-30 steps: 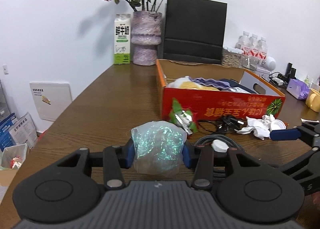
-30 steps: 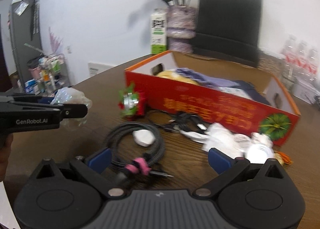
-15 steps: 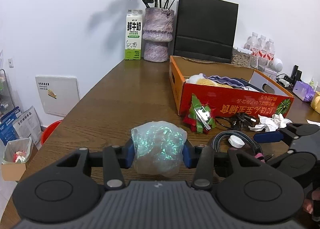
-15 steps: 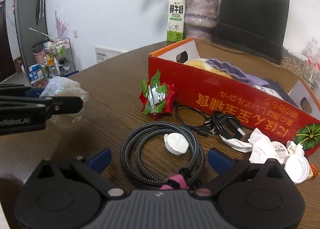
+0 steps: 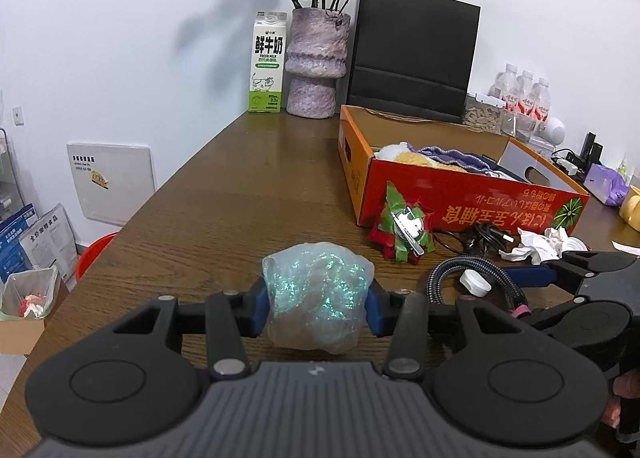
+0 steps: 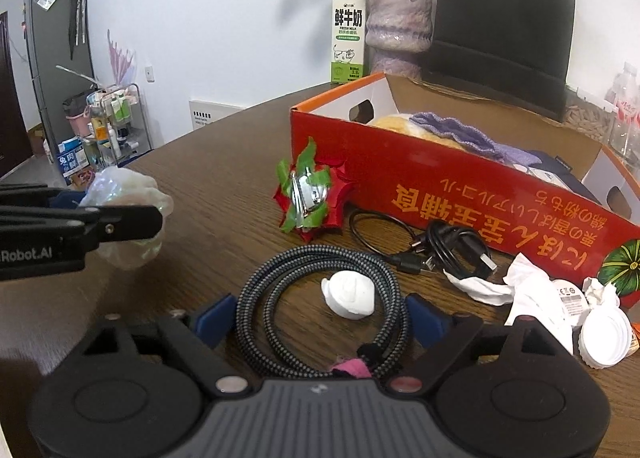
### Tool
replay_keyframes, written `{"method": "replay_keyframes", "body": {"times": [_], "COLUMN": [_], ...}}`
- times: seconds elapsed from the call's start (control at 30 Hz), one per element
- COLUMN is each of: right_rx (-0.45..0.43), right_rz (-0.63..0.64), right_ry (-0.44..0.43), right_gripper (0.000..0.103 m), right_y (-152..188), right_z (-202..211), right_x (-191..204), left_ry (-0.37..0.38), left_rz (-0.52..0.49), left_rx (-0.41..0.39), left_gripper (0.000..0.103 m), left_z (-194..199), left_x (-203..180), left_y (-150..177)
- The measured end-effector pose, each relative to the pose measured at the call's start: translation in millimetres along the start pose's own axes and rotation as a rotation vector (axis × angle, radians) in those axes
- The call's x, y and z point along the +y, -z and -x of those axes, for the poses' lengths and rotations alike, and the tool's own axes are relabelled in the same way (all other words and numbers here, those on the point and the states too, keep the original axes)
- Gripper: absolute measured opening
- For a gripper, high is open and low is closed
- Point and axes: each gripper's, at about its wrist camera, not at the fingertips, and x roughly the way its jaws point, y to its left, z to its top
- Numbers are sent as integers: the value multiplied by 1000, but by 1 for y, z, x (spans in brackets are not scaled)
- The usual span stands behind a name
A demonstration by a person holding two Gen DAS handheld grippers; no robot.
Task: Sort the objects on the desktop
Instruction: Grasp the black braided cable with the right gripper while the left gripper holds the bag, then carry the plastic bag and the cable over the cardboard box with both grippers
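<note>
Two hand-held grippers work over a dark brown wooden table, and places here are given from the long red and orange cardboard box that stands open on it.

Well in front of the box's left end, the left gripper has its jaws pinching a crumpled wad of clear iridescent plastic film; both blue pads press into its sides and the wad is clear of the table top. From the right wrist view the same wad shows far left of the box.

Just in front of the box's long printed wall, the right gripper has its jaws spread wide and has just been closing them; the blue fingers stand either side of a coiled black and grey braided cable, not yet pressing on it. Inside the coil lies a small white plastic cap.

Touching the box's near left corner is a red and green paper flower with a silver foil centre. Along the box's front wall lies a thin black cord with a plug, and near its right end a heap of crumpled white paper beside a white round lid.

Inside the box lie yellow and purple cloths. Behind it stand a green and white milk carton, a mottled purple vase of dried roses and a black paper bag.
</note>
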Motion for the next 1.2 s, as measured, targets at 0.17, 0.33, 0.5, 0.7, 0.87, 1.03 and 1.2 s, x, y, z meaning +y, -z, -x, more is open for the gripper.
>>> {"method": "replay_keyframes", "body": {"times": [0.17,0.33,0.5,0.7,0.87,1.03,1.2], "right_rx": [-15,-44,-88,-164,-226,-286,-321], "right_rz": [-6,-4,-8,-32,-46,-67,-98], "right_ry": [-8,-16,-12,20,67,123,168], "right_gripper": [89,88,88,88,88,88,88], "right_y": [0,-2,-8,-21,-37,-59,-82], "right_z": [4,12,25,44,58,64,56], "right_x": [-1,-2,-6,-21,-43,-75,-110], "left_ry": [-1,0,6,40,71,96,113], "left_rz": [-1,-5,-17,-48,-75,-82,-67], "left_rx": [-5,-17,-45,-83,-133,-158,-179], "left_gripper": [47,47,47,47,47,47,47], "left_z": [2,5,8,6,-1,-22,-54], "left_x": [-1,-5,-11,-30,-49,-69,-87], "left_y": [0,-4,-14,-30,-54,-82,-115]}}
